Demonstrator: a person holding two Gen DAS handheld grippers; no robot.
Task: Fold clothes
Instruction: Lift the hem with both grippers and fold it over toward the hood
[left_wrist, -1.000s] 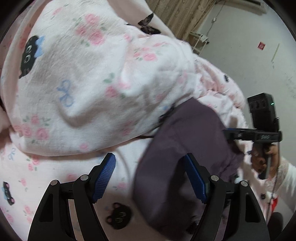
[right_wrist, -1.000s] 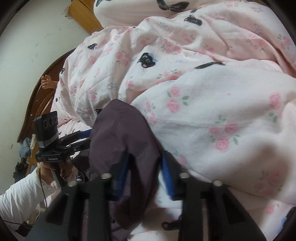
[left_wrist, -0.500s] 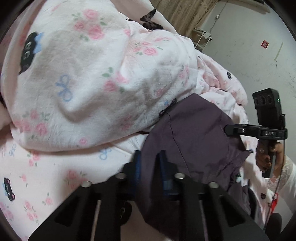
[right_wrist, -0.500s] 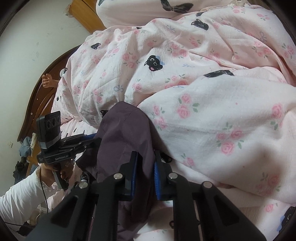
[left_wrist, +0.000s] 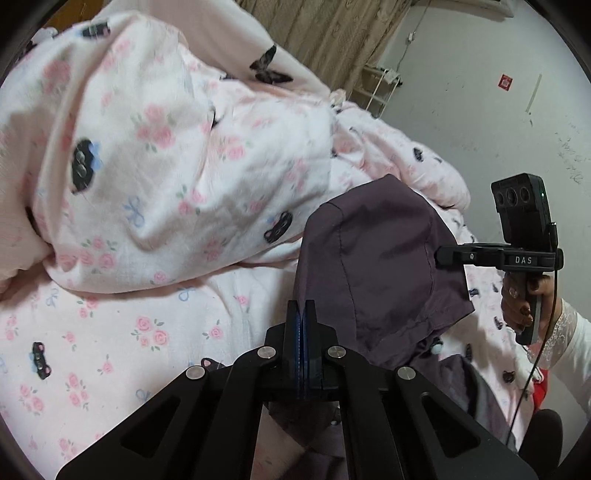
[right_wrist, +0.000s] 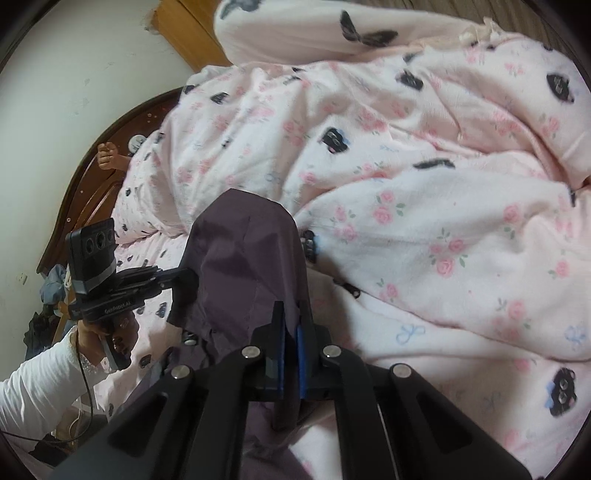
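Observation:
A dark purple garment (left_wrist: 376, 258) lies on the bed and is lifted into a tent between both grippers. In the left wrist view my left gripper (left_wrist: 302, 308) pinches the garment's near edge, its jaws closing tight with the cloth between the blue pads. The right gripper (left_wrist: 441, 256) shows at the right, held by a hand (left_wrist: 517, 306), biting the far side of the cloth. In the right wrist view my right gripper (right_wrist: 290, 317) has its jaws closing on a fold of the purple garment (right_wrist: 247, 251). The left gripper (right_wrist: 183, 277) grips its left edge.
A bunched pink floral duvet (left_wrist: 177, 177) with black cat prints rises behind the garment and fills most of both views. A butterfly-print pillow (right_wrist: 295, 29) lies at the head. A dark wooden headboard (right_wrist: 85, 192) curves at the left. A curtain (left_wrist: 332, 37) and a grey wall stand behind.
Both grippers went from open around the purple cloth to shut on it, then rose, pulling the garment up off the bed into a raised fold.

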